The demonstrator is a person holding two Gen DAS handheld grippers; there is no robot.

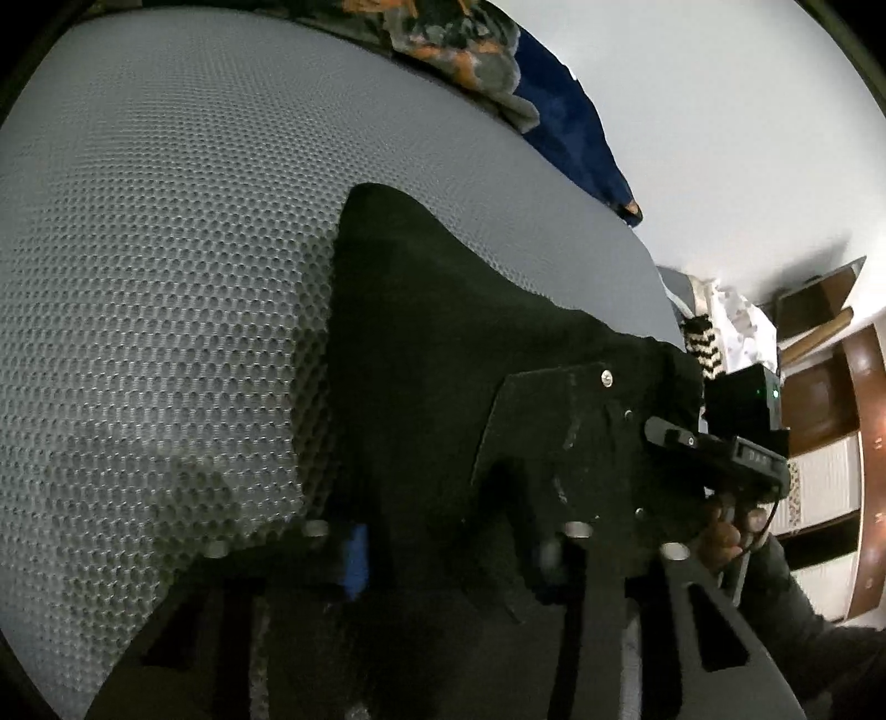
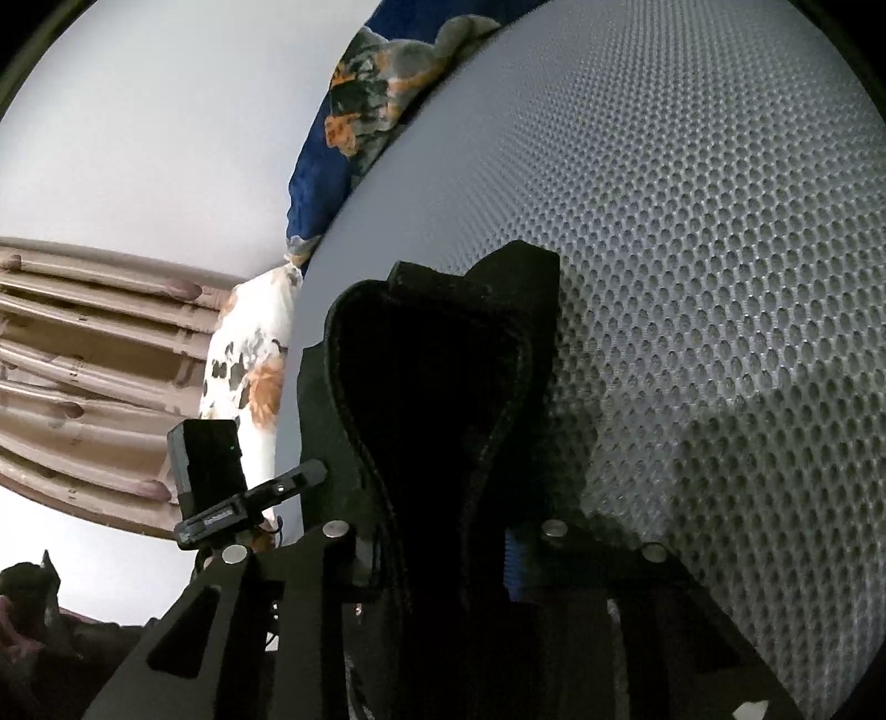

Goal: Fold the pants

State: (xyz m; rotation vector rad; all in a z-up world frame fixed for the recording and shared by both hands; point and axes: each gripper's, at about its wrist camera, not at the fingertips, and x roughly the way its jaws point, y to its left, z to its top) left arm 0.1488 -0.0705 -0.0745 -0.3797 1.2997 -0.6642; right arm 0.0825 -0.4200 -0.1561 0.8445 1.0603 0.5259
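Black pants (image 1: 443,310) lie on a grey mesh mattress (image 1: 166,277). In the left wrist view my left gripper (image 1: 448,559) sits at the near edge of the cloth, and dark fabric fills the gap between its blue pad (image 1: 354,559) and the other finger. Just to its right, the right gripper's black body (image 1: 565,443) rests on the same garment, held by a hand (image 1: 725,531). In the right wrist view the pants (image 2: 432,387) rise in a bunched fold out of my right gripper (image 2: 432,565), which is shut on them.
A blue and orange patterned blanket (image 1: 470,50) is bunched at the mattress's far edge. A floral pillow (image 2: 249,365) and a beige curtain (image 2: 83,360) are beyond the mattress (image 2: 692,221) on the left. Wooden furniture (image 1: 864,443) stands past the right side.
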